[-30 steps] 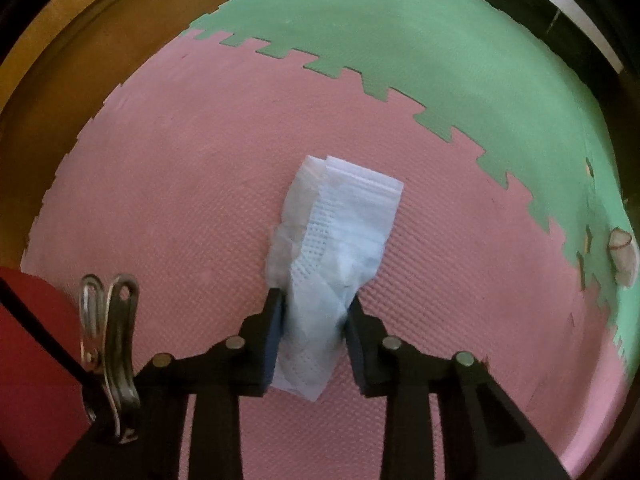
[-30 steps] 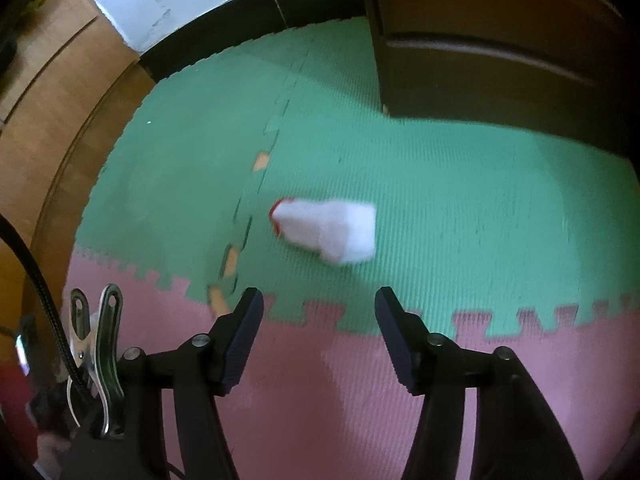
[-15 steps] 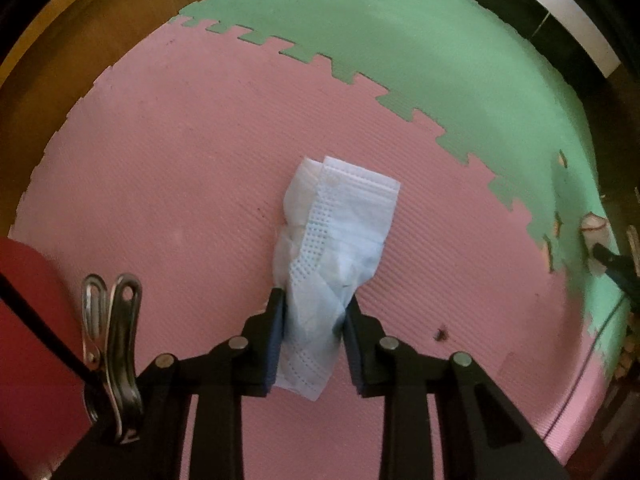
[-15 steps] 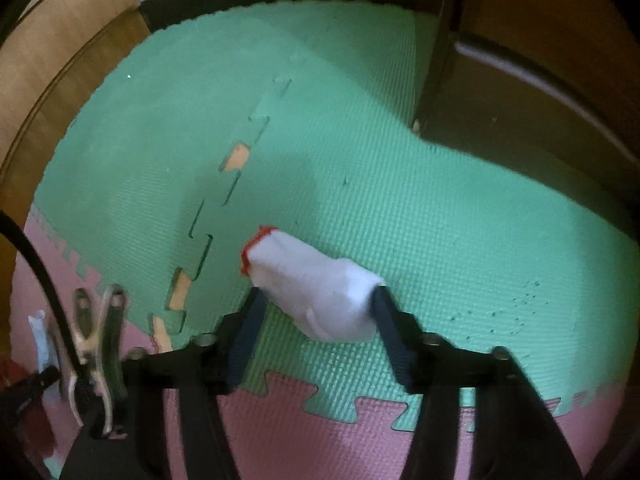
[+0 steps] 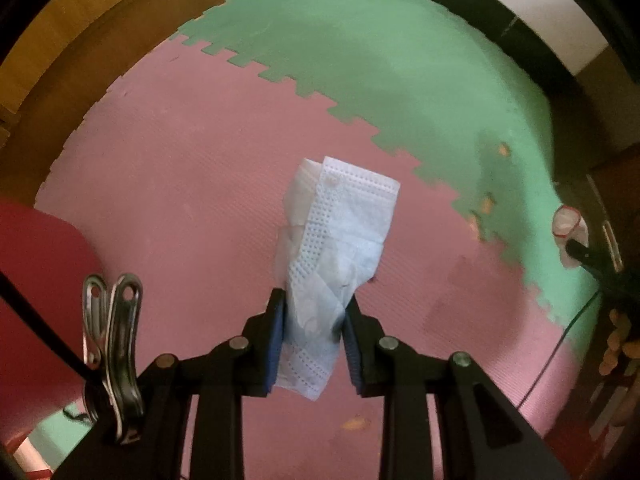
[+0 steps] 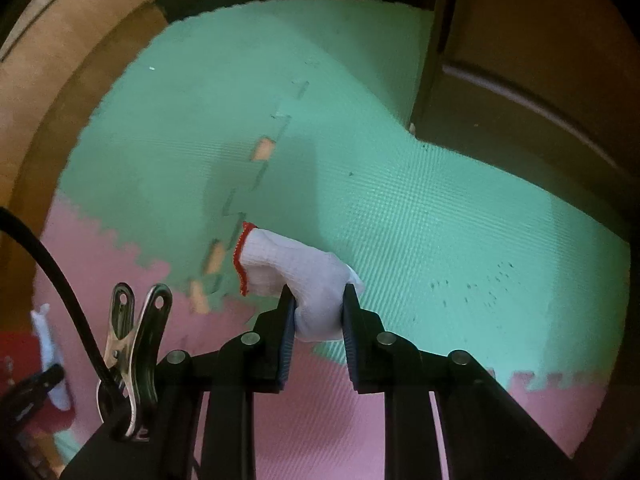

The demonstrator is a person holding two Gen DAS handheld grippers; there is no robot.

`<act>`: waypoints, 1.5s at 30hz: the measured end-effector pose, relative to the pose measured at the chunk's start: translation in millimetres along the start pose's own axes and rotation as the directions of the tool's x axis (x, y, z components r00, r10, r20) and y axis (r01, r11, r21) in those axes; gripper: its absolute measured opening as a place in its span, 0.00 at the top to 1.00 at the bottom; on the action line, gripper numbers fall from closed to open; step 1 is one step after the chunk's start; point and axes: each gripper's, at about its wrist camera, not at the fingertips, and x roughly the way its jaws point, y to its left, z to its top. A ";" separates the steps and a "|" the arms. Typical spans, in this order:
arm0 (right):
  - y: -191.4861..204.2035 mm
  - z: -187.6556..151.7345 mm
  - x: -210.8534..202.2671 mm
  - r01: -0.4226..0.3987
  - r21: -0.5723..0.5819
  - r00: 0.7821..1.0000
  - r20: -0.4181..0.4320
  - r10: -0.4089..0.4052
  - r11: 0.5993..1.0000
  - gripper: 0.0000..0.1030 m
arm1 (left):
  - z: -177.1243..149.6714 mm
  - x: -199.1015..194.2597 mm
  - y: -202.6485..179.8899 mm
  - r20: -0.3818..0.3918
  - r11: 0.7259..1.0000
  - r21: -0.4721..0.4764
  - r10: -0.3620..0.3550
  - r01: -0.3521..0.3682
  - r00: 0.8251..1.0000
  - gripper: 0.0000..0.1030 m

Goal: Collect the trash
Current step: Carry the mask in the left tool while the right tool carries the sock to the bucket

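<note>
My left gripper [image 5: 314,312] is shut on a crumpled light-blue face mask [image 5: 336,240] and holds it above the pink foam mat [image 5: 180,184]. My right gripper [image 6: 318,310] is shut on a white knit glove with a red cuff [image 6: 288,264], held just above the green foam mat [image 6: 400,200]. The glove and the right gripper also show at the right edge of the left wrist view [image 5: 568,228]. The mask and the left gripper show at the lower left of the right wrist view [image 6: 48,352].
A red container [image 5: 36,280] sits at the left of the left wrist view. Dark wooden furniture [image 6: 520,60] stands at the right. Wooden floor [image 6: 52,60] borders the mats on the left. A black skirting and white wall [image 5: 520,12] lie beyond.
My right gripper moved forward over the glove, shut on it and raised it off the mat. My left gripper kept hold of the mask and lifted it higher.
</note>
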 end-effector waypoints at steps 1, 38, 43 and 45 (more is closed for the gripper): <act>1.5 -2.2 -10.5 -0.009 0.001 1.000 -0.002 0.009 1.000 0.79 | -2.3 -8.5 -5.0 -0.008 1.000 0.005 -0.013 0.013 1.000 0.73; 180.8 -72.5 -270.1 -0.317 -0.610 0.923 -0.022 0.385 0.726 0.78 | -91.5 -287.5 5.1 0.235 0.972 -0.228 -0.003 0.058 0.972 0.73; 214.3 -92.3 -286.6 -0.342 -0.647 0.910 -0.046 0.412 0.681 0.78 | -108.8 -308.4 48.6 0.269 0.952 -0.304 0.040 0.046 0.962 0.73; 226.3 -97.7 -290.0 -0.358 -0.663 0.900 -0.058 0.432 0.657 0.78 | -115.0 -313.2 65.1 0.281 0.941 -0.337 0.066 0.034 0.958 0.73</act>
